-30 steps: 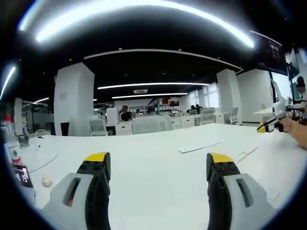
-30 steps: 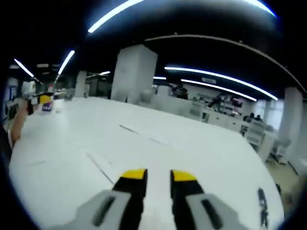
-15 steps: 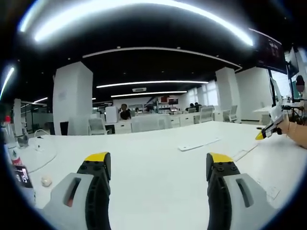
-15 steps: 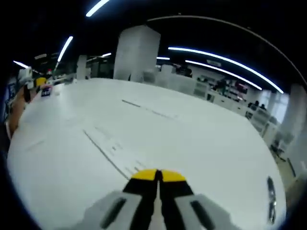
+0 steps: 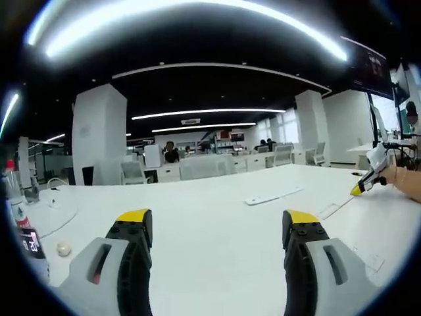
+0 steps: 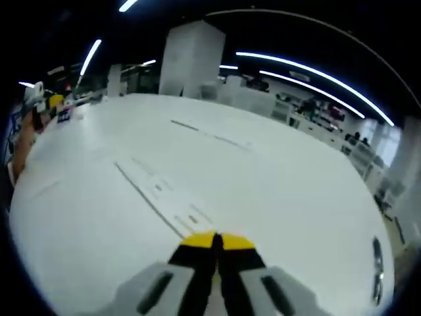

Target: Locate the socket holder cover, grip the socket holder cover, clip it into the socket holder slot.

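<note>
A white desk [image 5: 217, 224] spread across the lower frame. At far left stood a bottle [image 5: 14, 197] above a small digital display [image 5: 29, 242]; a white pillar [image 5: 100, 135] rose behind.

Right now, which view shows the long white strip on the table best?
The right gripper view: the long white strip runs from the shut right gripper up across the table. The left gripper view shows it small, far right.

Right gripper [image 6: 216, 241], jaws together, at near end of long white socket holder [image 6: 158, 203].
</note>
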Tool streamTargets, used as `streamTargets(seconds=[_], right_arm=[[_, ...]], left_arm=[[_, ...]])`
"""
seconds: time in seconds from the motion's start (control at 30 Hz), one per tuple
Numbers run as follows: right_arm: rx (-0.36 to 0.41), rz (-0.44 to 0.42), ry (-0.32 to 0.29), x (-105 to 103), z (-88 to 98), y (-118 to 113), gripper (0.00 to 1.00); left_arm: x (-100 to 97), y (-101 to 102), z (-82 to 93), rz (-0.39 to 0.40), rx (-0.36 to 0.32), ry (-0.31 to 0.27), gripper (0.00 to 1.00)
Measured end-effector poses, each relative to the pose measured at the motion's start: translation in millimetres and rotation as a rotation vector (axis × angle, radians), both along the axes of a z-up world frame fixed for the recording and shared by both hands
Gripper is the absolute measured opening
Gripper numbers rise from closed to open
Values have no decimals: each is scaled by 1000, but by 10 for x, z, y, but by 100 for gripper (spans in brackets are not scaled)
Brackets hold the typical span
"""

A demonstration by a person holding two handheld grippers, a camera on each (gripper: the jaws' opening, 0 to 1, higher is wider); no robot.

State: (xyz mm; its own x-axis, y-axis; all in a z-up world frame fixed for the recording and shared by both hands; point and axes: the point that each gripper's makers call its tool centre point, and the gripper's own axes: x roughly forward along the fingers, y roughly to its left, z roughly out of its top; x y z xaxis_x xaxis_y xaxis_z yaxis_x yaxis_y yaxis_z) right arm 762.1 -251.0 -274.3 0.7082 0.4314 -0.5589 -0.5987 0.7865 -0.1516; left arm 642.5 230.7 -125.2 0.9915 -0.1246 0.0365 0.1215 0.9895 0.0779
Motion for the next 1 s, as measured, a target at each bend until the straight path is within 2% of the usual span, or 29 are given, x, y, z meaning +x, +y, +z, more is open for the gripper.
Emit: streamTargets(seconds=[1.0], right_arm=[[171, 19, 23, -15, -3, 129, 4]], left_arm=[[7, -13, 24, 2, 13, -8, 80]])
